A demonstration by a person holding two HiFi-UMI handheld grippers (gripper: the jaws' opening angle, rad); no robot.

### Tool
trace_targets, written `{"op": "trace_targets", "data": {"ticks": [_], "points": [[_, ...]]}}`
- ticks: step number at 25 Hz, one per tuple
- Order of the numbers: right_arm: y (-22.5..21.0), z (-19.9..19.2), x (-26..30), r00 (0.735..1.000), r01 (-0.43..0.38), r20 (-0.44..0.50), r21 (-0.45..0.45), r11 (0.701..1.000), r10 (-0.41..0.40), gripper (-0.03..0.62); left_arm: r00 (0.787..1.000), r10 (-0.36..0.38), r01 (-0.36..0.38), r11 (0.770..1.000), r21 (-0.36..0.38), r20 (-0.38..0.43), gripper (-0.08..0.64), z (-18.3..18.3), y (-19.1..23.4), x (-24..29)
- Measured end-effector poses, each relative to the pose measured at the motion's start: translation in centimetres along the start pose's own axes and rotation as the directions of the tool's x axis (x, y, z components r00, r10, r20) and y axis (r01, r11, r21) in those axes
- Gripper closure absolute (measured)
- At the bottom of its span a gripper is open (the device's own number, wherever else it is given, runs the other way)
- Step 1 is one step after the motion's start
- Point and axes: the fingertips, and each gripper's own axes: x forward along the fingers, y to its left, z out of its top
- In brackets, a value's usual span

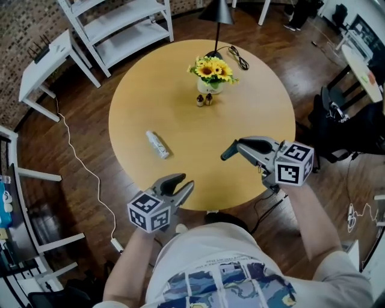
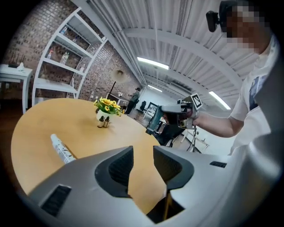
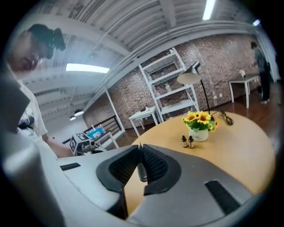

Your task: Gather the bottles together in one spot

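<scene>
A white bottle (image 1: 157,145) lies on its side on the round wooden table (image 1: 258,108), left of the middle; in the left gripper view the white bottle (image 2: 61,149) is at the lower left. Two small brown bottles (image 1: 204,100) stand upright side by side in front of a pot of yellow flowers (image 1: 212,75). My left gripper (image 1: 186,180) hovers at the table's near edge, its jaws a narrow gap apart with nothing between them. My right gripper (image 1: 225,155) is over the table's right front, shut and empty, pointing left.
A black lamp (image 1: 216,15) and its cable (image 1: 239,58) are at the table's far edge. White shelving (image 1: 120,27) and a small white table (image 1: 45,66) stand beyond on the wooden floor. A white cord (image 1: 78,162) trails along the floor at the left.
</scene>
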Motion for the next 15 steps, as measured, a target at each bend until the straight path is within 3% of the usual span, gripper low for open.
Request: {"op": "trace_targets", "data": {"ticks": [3, 7, 15], "points": [[-3.1, 1.0, 0.7, 0.998, 0.049, -0.030, -0.101, 0.994, -0.052, 0.560, 0.999, 0.018, -0.016, 0.997, -0.069, 0.031, 0.443, 0.6, 0.2, -0.9], [-7.9, 1.6, 2.2, 0.993, 0.086, -0.057, -0.208, 0.974, -0.100, 0.560, 0.995, 0.087, -0.083, 0.990, -0.110, 0.037, 0.443, 0.9, 0.4, -1.0], [-17.4, 1.7, 6.6, 0.983, 0.141, -0.072, -0.285, 0.948, -0.168, 0.560, 0.984, 0.174, -0.169, 0.973, -0.158, 0.020, 0.443, 0.8, 0.3, -0.5]]}}
